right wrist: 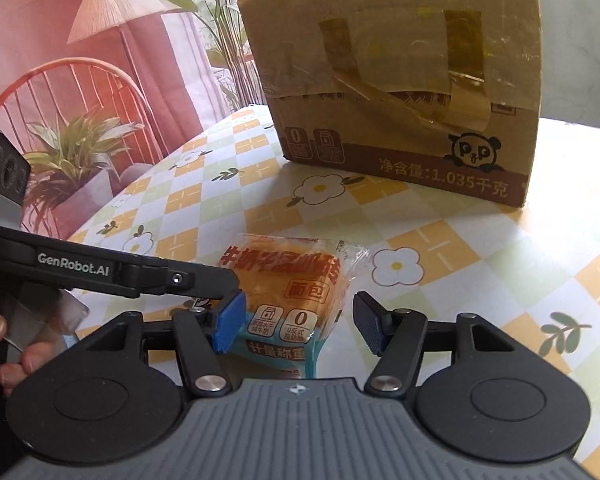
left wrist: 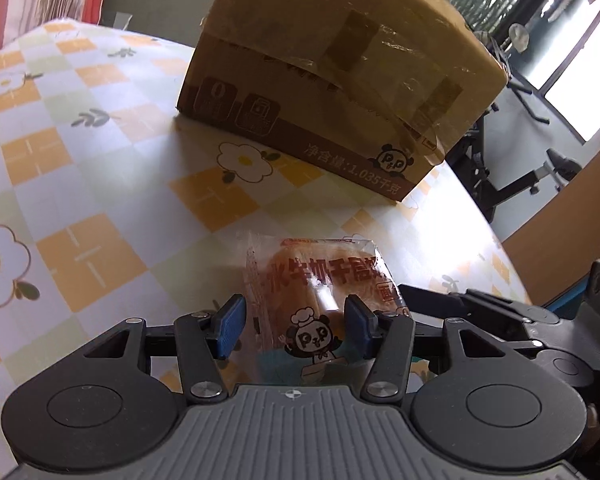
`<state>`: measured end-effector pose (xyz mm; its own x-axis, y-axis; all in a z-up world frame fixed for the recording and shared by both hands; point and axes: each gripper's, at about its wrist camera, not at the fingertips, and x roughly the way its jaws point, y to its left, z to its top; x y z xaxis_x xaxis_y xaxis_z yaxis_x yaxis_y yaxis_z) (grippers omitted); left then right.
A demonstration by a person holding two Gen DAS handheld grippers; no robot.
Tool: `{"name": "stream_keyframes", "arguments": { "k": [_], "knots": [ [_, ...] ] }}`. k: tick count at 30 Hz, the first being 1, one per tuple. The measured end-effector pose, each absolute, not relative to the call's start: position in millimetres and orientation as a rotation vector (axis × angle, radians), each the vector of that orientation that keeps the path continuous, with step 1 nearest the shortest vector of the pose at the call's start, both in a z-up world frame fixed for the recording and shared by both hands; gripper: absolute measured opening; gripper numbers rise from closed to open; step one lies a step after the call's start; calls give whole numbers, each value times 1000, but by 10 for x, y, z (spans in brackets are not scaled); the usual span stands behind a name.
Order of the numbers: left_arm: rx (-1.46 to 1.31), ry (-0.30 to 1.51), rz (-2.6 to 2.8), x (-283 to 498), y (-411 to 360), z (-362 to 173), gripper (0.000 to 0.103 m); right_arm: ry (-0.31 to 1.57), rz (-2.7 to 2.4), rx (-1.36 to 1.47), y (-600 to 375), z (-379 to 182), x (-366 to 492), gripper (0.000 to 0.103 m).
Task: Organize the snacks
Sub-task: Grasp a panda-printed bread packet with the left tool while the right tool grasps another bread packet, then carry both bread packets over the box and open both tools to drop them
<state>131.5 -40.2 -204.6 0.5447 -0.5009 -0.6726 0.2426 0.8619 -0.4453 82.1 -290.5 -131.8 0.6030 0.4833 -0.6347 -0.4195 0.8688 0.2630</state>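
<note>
**Both claws at one bread packet**

My left claw (left wrist: 294, 326) has its two blue pads on either side of the bread packet (left wrist: 316, 292), and the clear wrapper fills the gap between them. From the left wrist view the pads look pressed to the wrapper's sides, so I read this claw as clamped on the packet. The packet shows a golden loaf through its film, red characters across the top and a cartoon panda in a chef's hat near my fingers.

My right claw (right wrist: 298, 326) stands apart. Its left pad (right wrist: 229, 326) sits just beside the packet's (right wrist: 288, 284) edge, while its right pad is clear of the wrapper with counter showing in between. The black finger of my left claw reaches in from the left in this view and meets the packet's near corner.

Whether the packet is resting on the counter (left wrist: 100, 184) or lifted just off it I cannot tell. The counter wears a checked cloth of orange, pale green and white squares with white flowers.

Beyond the packet, well apart from it, a cardboard box (right wrist: 400, 80) stands on the same cloth (left wrist: 332, 64). It is closed, with strips of brown and clear tape across its front, and carries the same panda mark near its lower right corner.
</note>
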Motion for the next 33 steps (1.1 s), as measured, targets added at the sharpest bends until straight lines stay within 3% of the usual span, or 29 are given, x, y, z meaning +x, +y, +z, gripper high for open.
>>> {"name": "stream_keyframes", "arguments": {
  "k": [5,9,11,20,26,33],
  "knots": [
    [-371,901,-469,1299,-366,-2113,56,780,543,165,-2962,-1349,859,59],
    [-409,895,-500,1277,-343,-2139,48,778,550,199,-2994,-1365,868,55],
    [-409,891,-507,1264,-348,-2141,46,768,560,202,-2993,-1353,864,45],
    [-356,871,-518,1257,-423,-2050,41,753,556,185,-2975,-1327,855,40],
    [-294,745,-584,1410,-536,-1618,41,659,537,225,-3123,-1037,936,38],
    [-243,546,-664,1839,-772,-749,39,498,513,217,-3370,-224,1318,38]
  ]
}}
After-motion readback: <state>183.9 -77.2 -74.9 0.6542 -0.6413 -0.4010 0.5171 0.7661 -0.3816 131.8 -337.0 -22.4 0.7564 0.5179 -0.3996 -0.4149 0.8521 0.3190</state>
